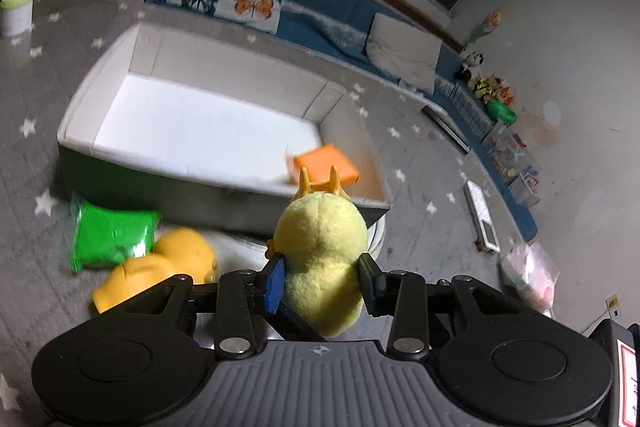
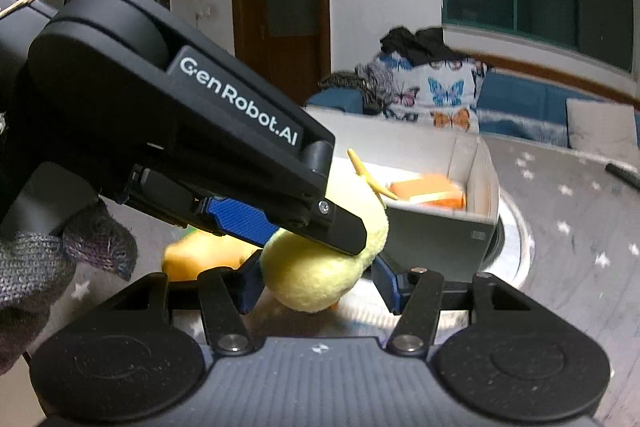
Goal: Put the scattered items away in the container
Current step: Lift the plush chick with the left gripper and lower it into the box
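Note:
A yellow plush duck point(image 1: 320, 251) with orange feet hangs above the table, and my left gripper point(image 1: 322, 277) is shut on its body, blue pads pressing both sides. In the right wrist view the same duck point(image 2: 316, 275) sits between the fingers of my right gripper point(image 2: 316, 281), which is closed on its lower part. The left gripper's black finger point(image 2: 340, 227) crosses over the duck from the upper left. Just beyond stands the white open container point(image 1: 100, 99), with an orange block point(image 1: 326, 167) in its near right corner. The container's grey wall point(image 2: 440, 239) is close ahead.
A green packet point(image 1: 112, 239) and an orange-yellow soft toy point(image 1: 168, 267) lie on the star-patterned cloth before the container. A white round dish point(image 1: 378, 235) sticks out from under the container. A remote point(image 1: 482, 219), a pink bag point(image 1: 528, 275) and a green-lidded bottle point(image 1: 16, 11) lie further off. A gloved hand point(image 2: 40, 267) holds the left gripper.

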Demonstrator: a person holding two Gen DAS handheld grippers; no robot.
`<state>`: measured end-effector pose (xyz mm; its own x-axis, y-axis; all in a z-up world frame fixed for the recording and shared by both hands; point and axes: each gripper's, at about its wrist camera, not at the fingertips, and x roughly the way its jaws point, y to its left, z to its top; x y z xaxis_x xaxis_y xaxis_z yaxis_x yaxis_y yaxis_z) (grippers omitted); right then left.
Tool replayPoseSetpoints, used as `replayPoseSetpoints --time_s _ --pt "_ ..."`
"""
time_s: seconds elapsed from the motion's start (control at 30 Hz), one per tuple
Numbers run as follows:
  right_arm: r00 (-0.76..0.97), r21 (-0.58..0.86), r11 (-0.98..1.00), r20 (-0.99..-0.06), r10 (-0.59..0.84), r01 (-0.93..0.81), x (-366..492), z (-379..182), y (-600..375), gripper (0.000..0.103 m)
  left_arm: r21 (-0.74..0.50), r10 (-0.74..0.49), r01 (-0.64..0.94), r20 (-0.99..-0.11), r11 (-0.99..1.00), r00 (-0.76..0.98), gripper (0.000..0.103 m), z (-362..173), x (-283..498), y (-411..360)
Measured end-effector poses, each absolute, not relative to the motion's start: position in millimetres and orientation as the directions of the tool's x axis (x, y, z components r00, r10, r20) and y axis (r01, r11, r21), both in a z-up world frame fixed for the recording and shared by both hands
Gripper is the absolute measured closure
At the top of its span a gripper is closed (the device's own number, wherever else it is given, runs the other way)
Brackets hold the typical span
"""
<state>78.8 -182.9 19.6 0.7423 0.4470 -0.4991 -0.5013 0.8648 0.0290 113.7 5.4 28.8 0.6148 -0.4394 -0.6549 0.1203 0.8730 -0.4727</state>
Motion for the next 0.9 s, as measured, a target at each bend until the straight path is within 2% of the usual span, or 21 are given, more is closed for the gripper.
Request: replayPoseSetpoints --time_s 0.43,0.9 --pt "0.773 0.004 0.859 -0.434 0.463 -0.512 115.8 52.7 -163.2 0.045 -0.468 -0.427 0.125 -0.623 0.875 0.655 0.062 57.9 161.7 18.1" --pt "0.733 0.029 0.861 -0.512 0.448 -0.507 180.6 32.8 -136.6 0.045 -0.471 -0.409 0.066 -0.679 0.880 0.610 0.061 29.7 222.2 29.7"
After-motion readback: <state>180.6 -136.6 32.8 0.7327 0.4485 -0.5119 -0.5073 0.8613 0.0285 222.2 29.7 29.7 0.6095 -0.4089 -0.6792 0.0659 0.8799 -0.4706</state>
